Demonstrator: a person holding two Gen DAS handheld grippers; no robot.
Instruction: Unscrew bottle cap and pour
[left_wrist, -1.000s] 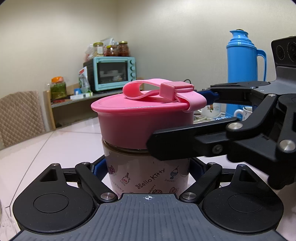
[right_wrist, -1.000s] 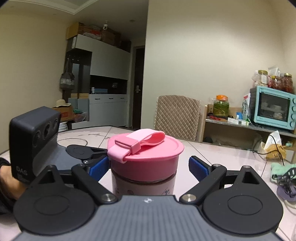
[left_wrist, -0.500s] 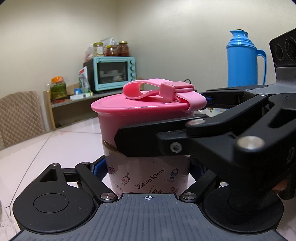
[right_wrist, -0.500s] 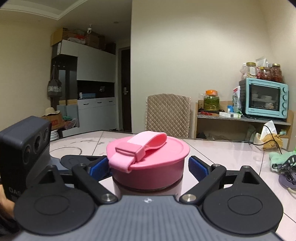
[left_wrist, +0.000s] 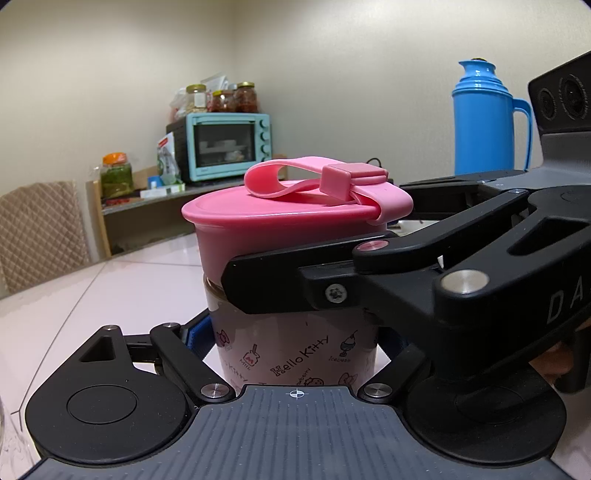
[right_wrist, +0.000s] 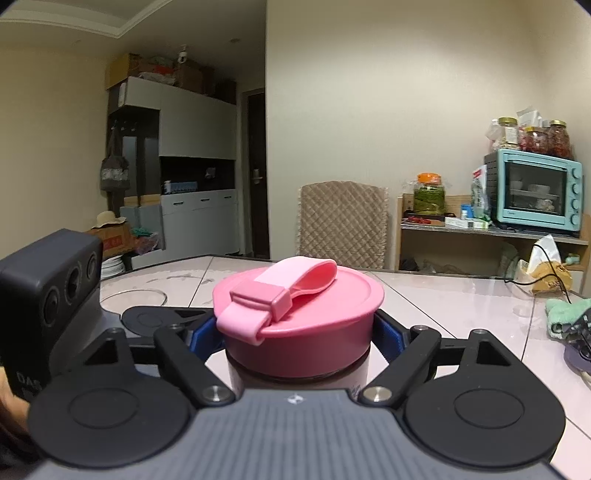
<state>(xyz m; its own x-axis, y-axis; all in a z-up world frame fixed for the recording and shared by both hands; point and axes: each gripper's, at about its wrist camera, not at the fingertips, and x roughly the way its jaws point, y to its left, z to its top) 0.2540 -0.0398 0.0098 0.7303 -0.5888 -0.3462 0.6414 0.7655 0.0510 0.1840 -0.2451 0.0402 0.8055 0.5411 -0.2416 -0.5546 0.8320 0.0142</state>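
A Hello Kitty bottle (left_wrist: 295, 350) with a pink screw cap (left_wrist: 280, 229) and a pink strap stands upright on the table. My left gripper (left_wrist: 295, 339) is shut on the bottle's body, blue pads against its sides. My right gripper (right_wrist: 299, 332) is shut on the pink cap (right_wrist: 299, 314), blue pads pressed on both sides. In the left wrist view the right gripper's black fingers (left_wrist: 332, 280) cross in front of the cap from the right. The left gripper's body (right_wrist: 51, 295) shows at the left of the right wrist view.
A blue thermos (left_wrist: 484, 118) stands behind the right gripper. A quilted chair (right_wrist: 343, 225) is at the table's far side. A shelf with a teal oven (right_wrist: 535, 192) and jars is beyond. A green cloth (right_wrist: 569, 314) lies at the right.
My right gripper has turned around the cap and closed its pads onto it. The strap points a different way in its view. The left gripper and bottle have stayed still.
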